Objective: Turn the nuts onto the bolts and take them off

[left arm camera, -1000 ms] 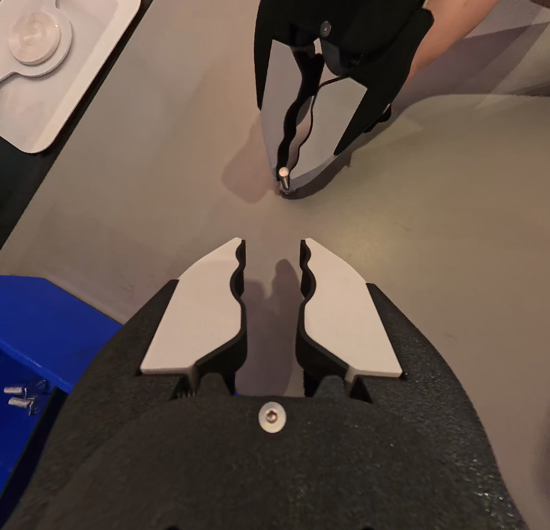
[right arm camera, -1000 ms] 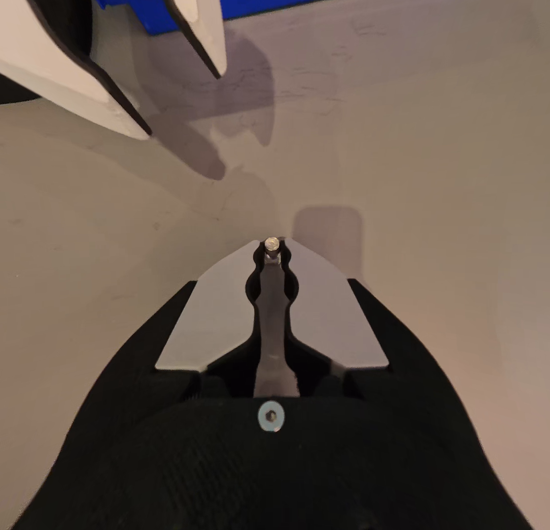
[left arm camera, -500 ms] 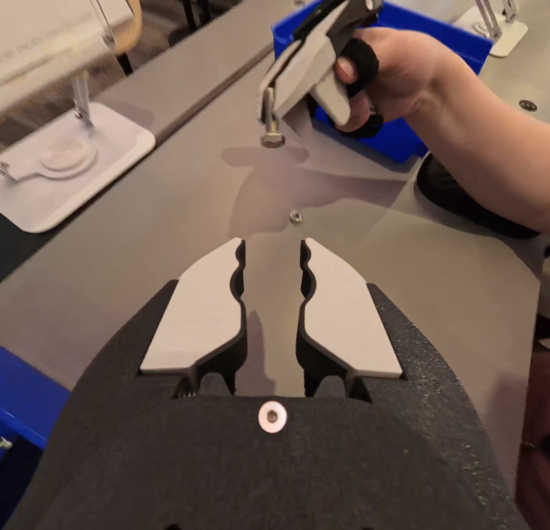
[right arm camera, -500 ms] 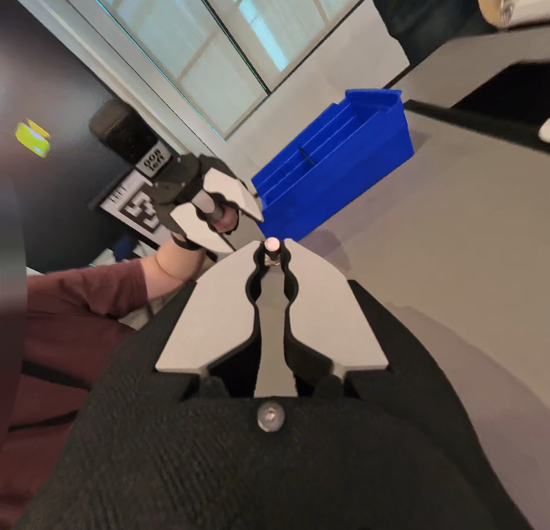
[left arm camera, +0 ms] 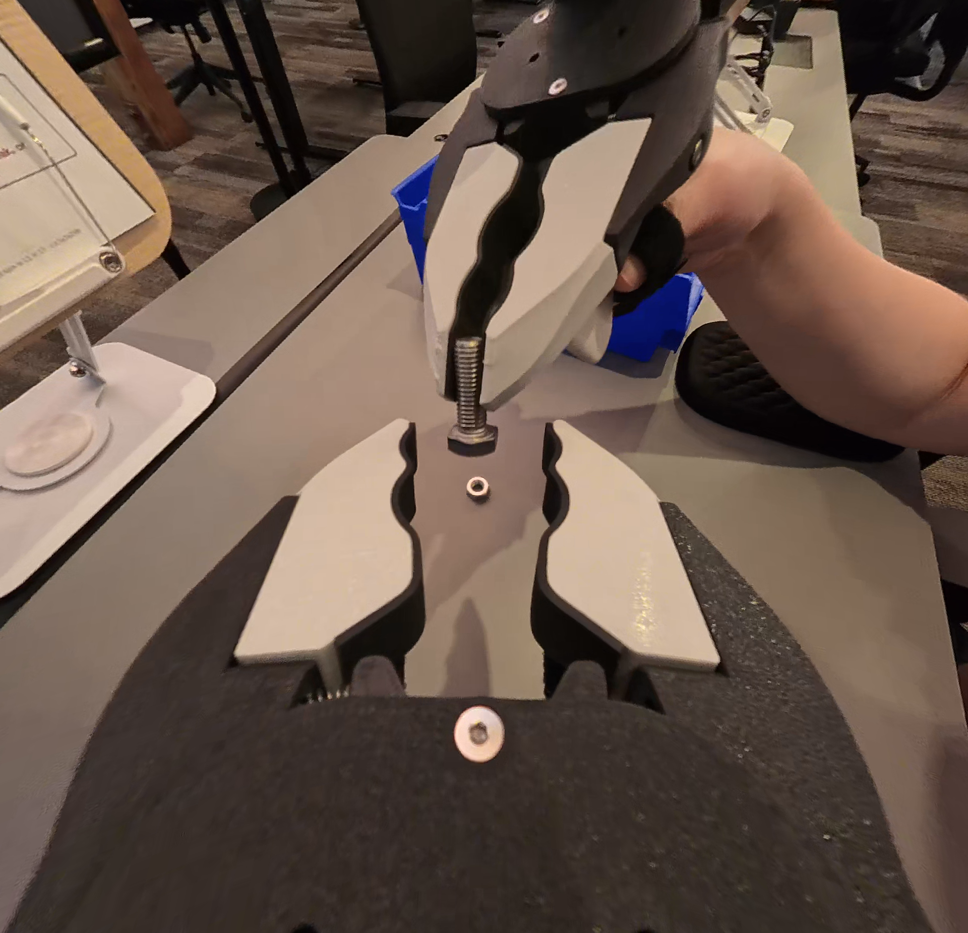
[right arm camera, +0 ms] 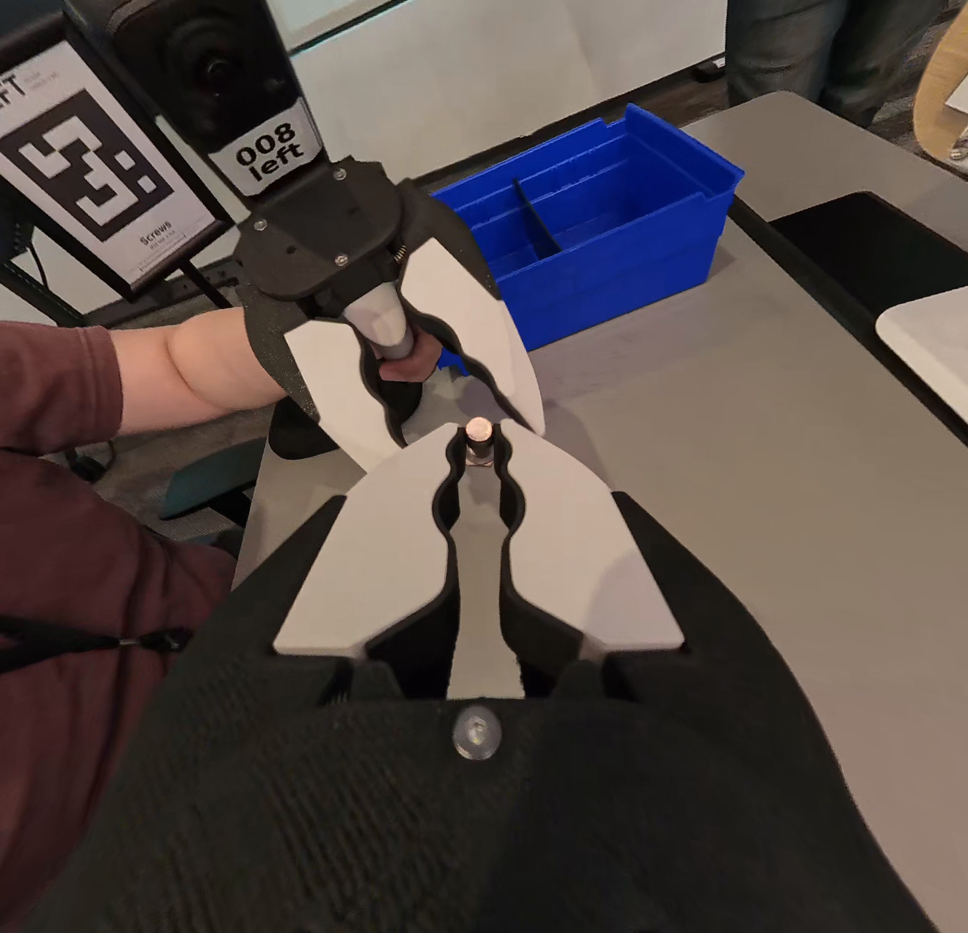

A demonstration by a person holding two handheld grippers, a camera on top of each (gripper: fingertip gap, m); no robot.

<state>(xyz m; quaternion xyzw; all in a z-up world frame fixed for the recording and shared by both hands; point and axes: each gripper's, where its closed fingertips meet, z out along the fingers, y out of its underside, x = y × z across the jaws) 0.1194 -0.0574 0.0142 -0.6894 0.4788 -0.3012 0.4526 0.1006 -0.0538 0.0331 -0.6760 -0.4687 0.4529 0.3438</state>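
**Bolt held, nut waiting**

While the right gripper (left arm camera: 463, 384) pinches the bolt (left arm camera: 468, 384) tight, head down, the nut (left arm camera: 475, 488) lies on the table (left arm camera: 314, 384) just in front of the bolt. The left gripper (left arm camera: 476, 468) hangs wide open and empty near the nut. It likely must grab the nut next.

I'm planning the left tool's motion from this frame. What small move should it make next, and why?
Probably lower the open left tool over the nut and close on it. The nut lies loose on the grey table between its fingers, while the right tool already grips the bolt by its thread, head down, just above the table, with no nut on it.
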